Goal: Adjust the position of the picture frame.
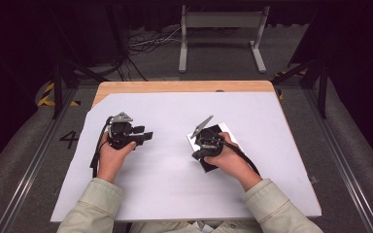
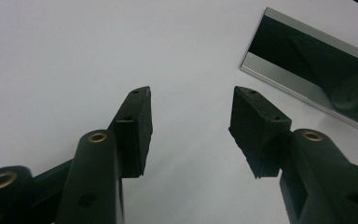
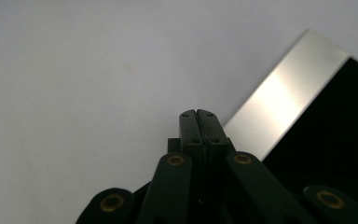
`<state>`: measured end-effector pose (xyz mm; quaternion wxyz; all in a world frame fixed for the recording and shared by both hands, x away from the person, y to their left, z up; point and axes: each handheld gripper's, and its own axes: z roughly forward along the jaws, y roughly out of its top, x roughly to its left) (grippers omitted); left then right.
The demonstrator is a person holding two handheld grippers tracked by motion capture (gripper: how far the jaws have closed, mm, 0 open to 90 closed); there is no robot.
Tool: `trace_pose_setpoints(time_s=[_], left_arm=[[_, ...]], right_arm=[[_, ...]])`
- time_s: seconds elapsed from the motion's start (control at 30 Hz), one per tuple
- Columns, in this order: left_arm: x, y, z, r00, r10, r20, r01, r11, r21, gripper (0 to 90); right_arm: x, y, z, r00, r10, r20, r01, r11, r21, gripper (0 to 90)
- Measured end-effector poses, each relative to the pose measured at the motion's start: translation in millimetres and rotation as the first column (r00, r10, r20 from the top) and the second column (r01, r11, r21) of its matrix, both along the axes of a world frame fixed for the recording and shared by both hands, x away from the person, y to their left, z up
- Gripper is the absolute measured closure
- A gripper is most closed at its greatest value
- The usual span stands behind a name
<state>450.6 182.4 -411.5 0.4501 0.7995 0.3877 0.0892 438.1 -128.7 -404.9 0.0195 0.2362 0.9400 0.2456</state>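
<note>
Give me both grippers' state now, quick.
Left gripper: open, nothing between the fingers.
Right gripper: shut, empty, tip beside the black panel.

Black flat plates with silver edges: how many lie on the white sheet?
1. The black flat plate with silver edges lies right of the sheet's centre, partly under the right gripper and hand, so anything beneath them would be hidden.

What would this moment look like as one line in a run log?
left gripper: open, empty, over white sheet | right gripper: shut, empty, at corner of black panel | panel: flat on sheet
</note>
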Motion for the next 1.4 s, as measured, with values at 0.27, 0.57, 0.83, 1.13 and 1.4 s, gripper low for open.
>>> trace_pose_setpoints(time_s=[0.27, 0.57, 0.83, 1.13, 1.4], left_arm=[[-0.2, 0.3, -0.1, 1.0000, 0.001, 0.000, -0.001, 1.0000, 0.001, 48.9], [0.4, -0.9, -1.4, 0.9999, -0.003, -0.011, 0.003, 1.0000, -0.005, 48.5], [0.7, 0.0, -1.1, 1.0000, -0.001, -0.005, 0.001, 1.0000, 0.001, 48.3], [1.0, -2.0, -2.2, 0.9999, -0.009, -0.012, 0.009, 1.0000, 0.003, 47.9], [1.3, -3.0, -2.9, 0.9998, -0.013, -0.012, 0.013, 0.9999, 0.004, 47.9]], right_arm=[[24.1, -39.6, 16.2, 0.9770, -0.196, 0.083, 0.188, 0.9774, 0.097, 90.0], [57.9, -78.6, 9.7, 0.9132, -0.396, 0.097, 0.387, 0.9170, 0.097, 90.0], [71.6, -92.8, 2.3, 0.8811, -0.463, 0.097, 0.458, 0.8863, 0.067, 90.0], [83.9, -111.6, -8.7, 0.8575, -0.509, 0.075, 0.506, 0.8607, 0.056, 90.0], [89.2, -116.1, -14.6, 0.8494, -0.525, 0.055, 0.522, 0.8509, 0.056, 90.0]])
